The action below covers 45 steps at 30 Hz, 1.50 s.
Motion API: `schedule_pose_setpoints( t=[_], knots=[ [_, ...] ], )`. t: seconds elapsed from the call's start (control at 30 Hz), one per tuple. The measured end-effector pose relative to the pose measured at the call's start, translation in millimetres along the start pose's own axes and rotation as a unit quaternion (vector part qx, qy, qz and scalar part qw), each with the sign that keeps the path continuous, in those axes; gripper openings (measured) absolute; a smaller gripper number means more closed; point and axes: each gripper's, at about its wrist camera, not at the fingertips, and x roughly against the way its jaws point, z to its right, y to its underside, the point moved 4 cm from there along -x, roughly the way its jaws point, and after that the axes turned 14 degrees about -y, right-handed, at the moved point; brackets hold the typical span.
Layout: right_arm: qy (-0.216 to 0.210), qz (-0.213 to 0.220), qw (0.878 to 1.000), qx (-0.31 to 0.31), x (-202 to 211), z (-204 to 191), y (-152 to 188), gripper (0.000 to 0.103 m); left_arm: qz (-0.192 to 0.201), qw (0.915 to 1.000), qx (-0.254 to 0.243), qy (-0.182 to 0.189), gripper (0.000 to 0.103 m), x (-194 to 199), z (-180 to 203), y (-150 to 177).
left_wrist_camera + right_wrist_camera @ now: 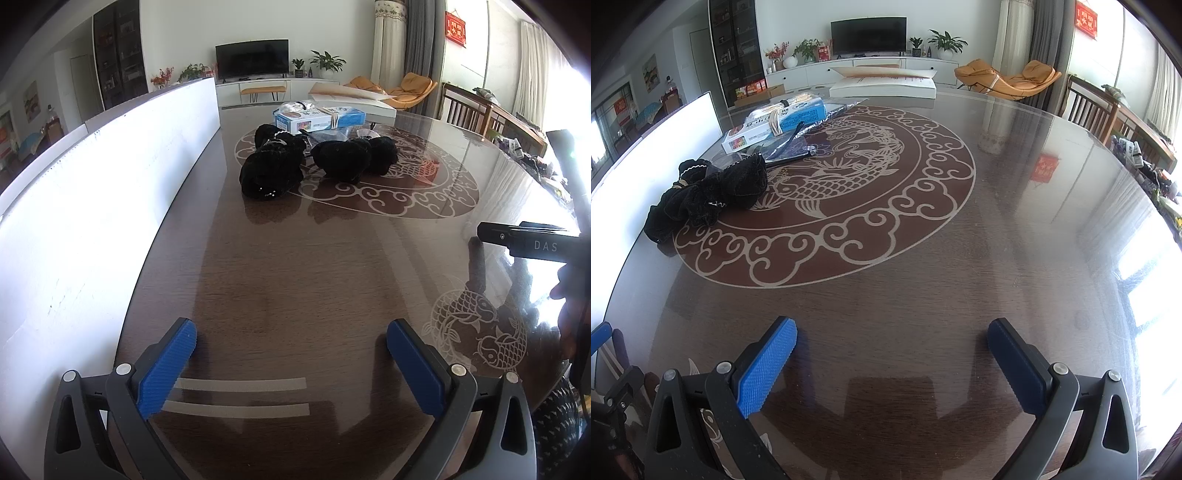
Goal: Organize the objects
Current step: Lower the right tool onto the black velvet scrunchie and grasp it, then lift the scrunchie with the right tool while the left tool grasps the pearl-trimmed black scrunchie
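**A:** Left gripper [291,363] fingers [166,369] spread wide, nothing between them, hovering low over the dark glass-topped counter [295,266]. Two pale strips [240,395] showing on the glass right below.

**B:** Same deal on the right gripper [892,363]: blue fingers [766,365] released, gripping nothing, just bare counter [1015,221] underneath. Visible off to the side in the left view too [532,243], well apart from the pile.

**A:** Further out, black fuzzy bundles [314,158] lumped together on the edge of the round fish pattern [827,195], toward the left side near the white board [92,229]. Same bundles [709,192] in the right view, touching each other.

**B:** Just behind them, a blue-and-white box [775,127] lying flat with some clear plastic packaging [809,138] beside it. Beyond the counter, a TV [868,35] and potted plants [945,44] against the far wall.
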Motion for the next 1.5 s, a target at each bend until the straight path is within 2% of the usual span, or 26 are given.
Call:
schedule_pose_setpoints(
  t=[0.13,0.2,0.3,0.4,0.5,0.53,0.57,0.73,0.83,0.93,0.97,1.07,1.1,1.2,1.33,1.4,1.5],
  knots=[
    [-0.076,-0.006,0.997,-0.029,-5.0,-25.2,-21.5,0.101,0.003,1.0,0.001,0.0,0.103,0.4,0.0,0.5],
    [-0.112,-0.006,0.993,-0.038,-12.1,-46.5,-42.7,0.09,0.003,1.0,0.001,0.0,0.103,0.5,0.1,0.6],
    [-0.152,-0.018,0.987,-0.05,-33.5,-79.8,-78.1,0.08,0.003,1.0,0.001,0.0,0.103,0.4,0.1,0.8],
    [-0.152,-0.021,0.987,-0.051,-55.0,-105.6,-108.2,0.08,0.003,1.0,0.001,0.0,0.103,0.5,0.3,0.9],
    [-0.135,-0.049,0.989,-0.043,-77.1,-119.3,-116.8,0.079,0.003,1.0,0.001,0.002,0.103,0.5,0.3,0.5],
    [-0.128,-0.056,0.99,-0.036,-80.1,-121.0,-115.6,0.074,0.004,1.0,0.001,0.003,0.103,0.4,0.2,0.3],
    [-0.13,-0.056,0.989,-0.03,-80.2,-121.6,-113.9,0.064,0.004,1.0,0.001,0.004,0.103,0.4,0.3,0.1],
    [-0.111,-0.064,0.991,0.04,-55.3,-109.8,-90.8,0.056,0.006,1.0,0.001,0.003,0.103,0.2,0.7,-0.1],
    [-0.098,-0.075,0.988,0.091,-32.6,-93.6,-69.0,0.056,0.006,1.0,0.002,0.003,0.103,0.1,0.9,0.0],
    [-0.084,-0.079,0.987,0.115,-12.6,-68.5,-51.0,0.057,0.006,1.0,0.002,0.003,0.103,0.1,0.9,0.0],
    [-0.078,-0.078,0.987,0.115,-6.8,-58.9,-47.3,0.061,0.007,1.0,0.002,0.002,0.103,-0.2,0.7,-0.1],
    [-0.058,-0.066,0.991,0.097,8.3,-31.5,-41.2,0.084,0.007,1.0,0.002,0.002,0.103,-0.4,1.2,0.1],
    [-0.057,-0.058,0.993,0.085,12.8,-24.0,-40.4,0.087,0.007,1.0,0.002,0.002,0.103,-0.4,1.1,0.2],
    [-0.069,-0.044,0.996,0.026,17.7,-8.9,-36.3,0.087,0.007,1.0,0.002,0.002,0.103,-0.3,1.0,0.2],
    [-0.113,-0.046,0.992,-0.042,6.4,-11.8,-31.1,0.087,0.007,1.0,0.002,0.002,0.103,-0.3,0.9,0.2],
    [-0.107,-0.05,0.992,-0.034,-5.7,-20.5,-29.5,0.087,0.007,1.0,0.002,0.002,0.103,-0.3,0.9,0.3],
    [-0.067,-0.039,0.997,0.007,-16.9,-30.3,-28.0,0.09,0.007,1.0,0.002,0.003,0.103,0.1,1.0,0.2]
  ],
)
